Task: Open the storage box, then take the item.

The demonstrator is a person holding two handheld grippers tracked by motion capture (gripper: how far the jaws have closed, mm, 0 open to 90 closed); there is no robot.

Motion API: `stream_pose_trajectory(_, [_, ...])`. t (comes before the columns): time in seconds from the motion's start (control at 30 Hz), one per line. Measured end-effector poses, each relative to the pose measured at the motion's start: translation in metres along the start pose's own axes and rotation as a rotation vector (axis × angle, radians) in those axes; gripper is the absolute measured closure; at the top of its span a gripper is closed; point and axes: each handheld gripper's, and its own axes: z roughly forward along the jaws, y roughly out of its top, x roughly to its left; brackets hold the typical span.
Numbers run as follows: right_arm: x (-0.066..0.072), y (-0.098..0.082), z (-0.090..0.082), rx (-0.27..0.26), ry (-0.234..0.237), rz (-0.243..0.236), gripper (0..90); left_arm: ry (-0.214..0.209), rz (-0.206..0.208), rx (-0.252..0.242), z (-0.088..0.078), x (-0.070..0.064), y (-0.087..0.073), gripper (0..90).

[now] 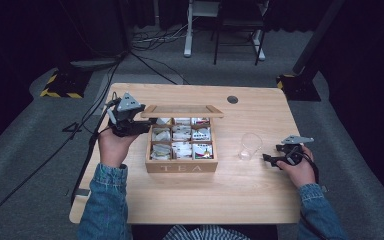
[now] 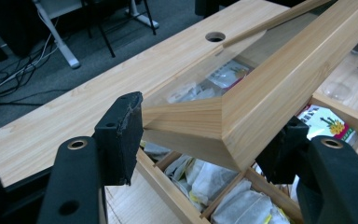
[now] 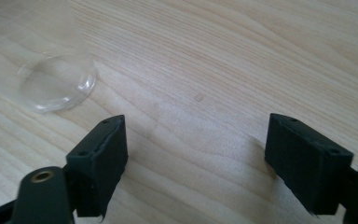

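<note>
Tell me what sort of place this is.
Probably a lab or studio set up for recording, not a home. Black curtains close in the space, cables trail across the grey floor, and hazard-striped stand bases flank the lone table, where a person works a tea box with handheld grippers.

Denim sleeves (image 1: 104,207), black grippers (image 1: 128,124), grey three-cornered plates, brass-ringed holes, trailing cables

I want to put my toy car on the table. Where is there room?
The widest bare wood is the front strip of the table, between the tea box and the person's edge. The back edge near the round hole is free too. It is crowded around the box, and between the clear cup and right gripper.
</note>
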Motion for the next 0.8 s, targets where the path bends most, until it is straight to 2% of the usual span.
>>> stream_pose_trajectory(0.17, [0.002,0.0,-0.006,-0.006,0.006,0.009,30.0,0.001,0.006,-0.008,0.002,0.002,0.001,39.8])
stream_pose_trajectory(0.4, [0.008,0.0,-0.019,-0.014,0.0,-0.011,37.5,-0.003,0.007,-0.013,0.003,0.004,0.002,39.9])
stream_pose_trajectory(0.63, [0.012,0.006,-0.031,-0.038,0.018,-0.01,40.7,-0.003,0.011,-0.009,0.003,0.003,0.002,39.9])
stream_pose_trajectory(0.8, [0.014,0.008,-0.037,-0.028,0.02,-0.009,42.1,0.001,0.021,-0.006,0.004,0.002,0.002,39.7])
